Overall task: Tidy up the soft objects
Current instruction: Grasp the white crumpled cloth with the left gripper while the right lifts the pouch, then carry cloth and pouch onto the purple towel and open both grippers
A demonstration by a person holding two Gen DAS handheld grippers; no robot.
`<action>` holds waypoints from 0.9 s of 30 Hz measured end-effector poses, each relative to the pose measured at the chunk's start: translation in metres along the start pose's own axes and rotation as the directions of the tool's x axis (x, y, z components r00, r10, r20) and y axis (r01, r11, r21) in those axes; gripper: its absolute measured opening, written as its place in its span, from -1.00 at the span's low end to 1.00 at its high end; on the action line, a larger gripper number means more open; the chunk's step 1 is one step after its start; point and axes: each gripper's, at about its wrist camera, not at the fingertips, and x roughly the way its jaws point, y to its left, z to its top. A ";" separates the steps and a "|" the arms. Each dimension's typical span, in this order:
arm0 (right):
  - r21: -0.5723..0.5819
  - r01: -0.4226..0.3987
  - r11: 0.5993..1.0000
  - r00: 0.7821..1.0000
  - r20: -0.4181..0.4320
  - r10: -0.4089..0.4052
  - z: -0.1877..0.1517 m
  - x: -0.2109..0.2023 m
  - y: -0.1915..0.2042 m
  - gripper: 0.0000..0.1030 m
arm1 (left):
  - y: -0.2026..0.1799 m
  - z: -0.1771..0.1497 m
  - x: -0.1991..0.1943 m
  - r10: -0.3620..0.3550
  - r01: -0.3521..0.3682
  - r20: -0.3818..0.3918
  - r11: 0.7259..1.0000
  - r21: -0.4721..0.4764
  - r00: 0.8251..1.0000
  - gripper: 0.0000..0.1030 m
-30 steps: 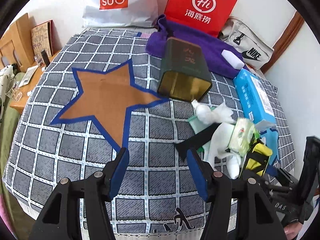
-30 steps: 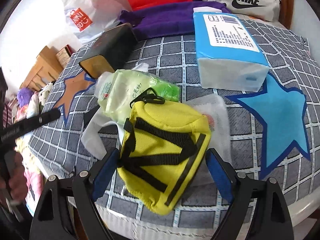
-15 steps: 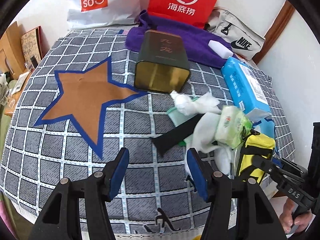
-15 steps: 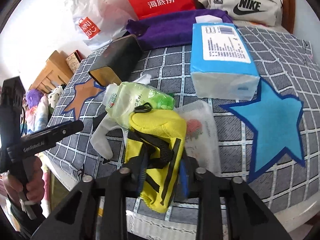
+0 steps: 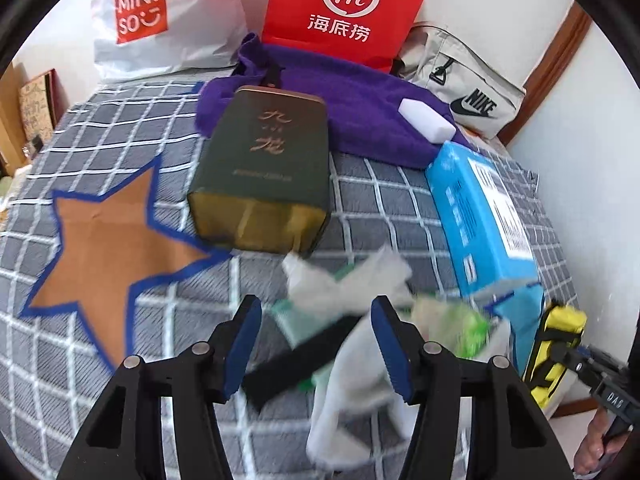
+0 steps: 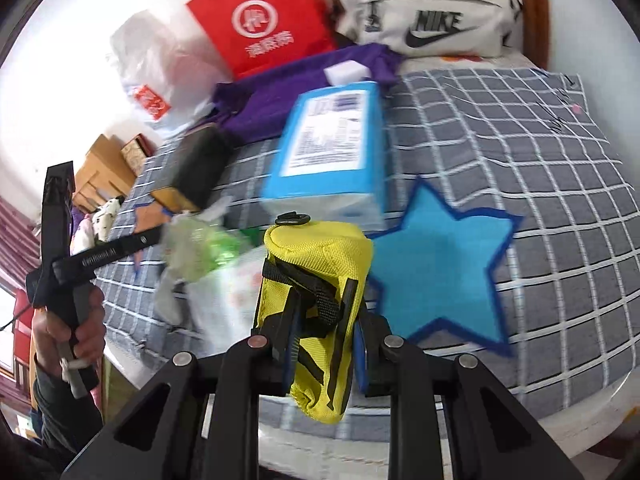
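Yellow pouch (image 6: pixel 320 280) sits pinched between the right gripper (image 6: pixel 324 346) above the bed's edge beside the blue star (image 6: pixel 440 272), while the left gripper (image 5: pixel 314 344) gapes wide over white cloths (image 5: pixel 344 280).

A yellow pouch (image 6: pixel 316 300) with black straps is standing upright, pinched at its lower half, with its rounded top and black loop pointing toward the far side, above the bed's near edge, left of the blue star. A green soft pack (image 6: pixel 200 252) is lying to its left on white cloth (image 5: pixel 352 380), blurred. A black strap (image 5: pixel 296 360) is lying diagonally across that heap.
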 end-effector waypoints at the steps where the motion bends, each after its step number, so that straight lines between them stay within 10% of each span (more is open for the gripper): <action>1: 0.003 0.002 1.000 1.000 -0.011 -0.002 0.000 0.005 -0.003 -0.55 | 0.001 0.003 0.007 -0.005 0.005 -0.005 1.000 -0.009 1.000 -0.01; 12: 0.056 -0.078 0.995 0.992 -0.093 0.083 0.008 0.049 -0.024 -0.11 | 0.002 0.006 0.030 -0.032 0.031 -0.036 0.999 -0.016 0.999 -0.56; 15: 0.026 -0.066 0.997 0.994 -0.080 0.068 0.009 0.046 -0.021 -0.51 | 0.002 0.009 0.018 -0.025 0.025 -0.020 1.000 -0.015 0.999 -0.57; 27: -0.019 -0.043 0.999 0.999 0.002 0.043 0.011 -0.001 -0.010 -0.59 | 0.013 0.004 -0.046 0.003 -0.001 0.083 0.999 -0.032 0.997 -0.57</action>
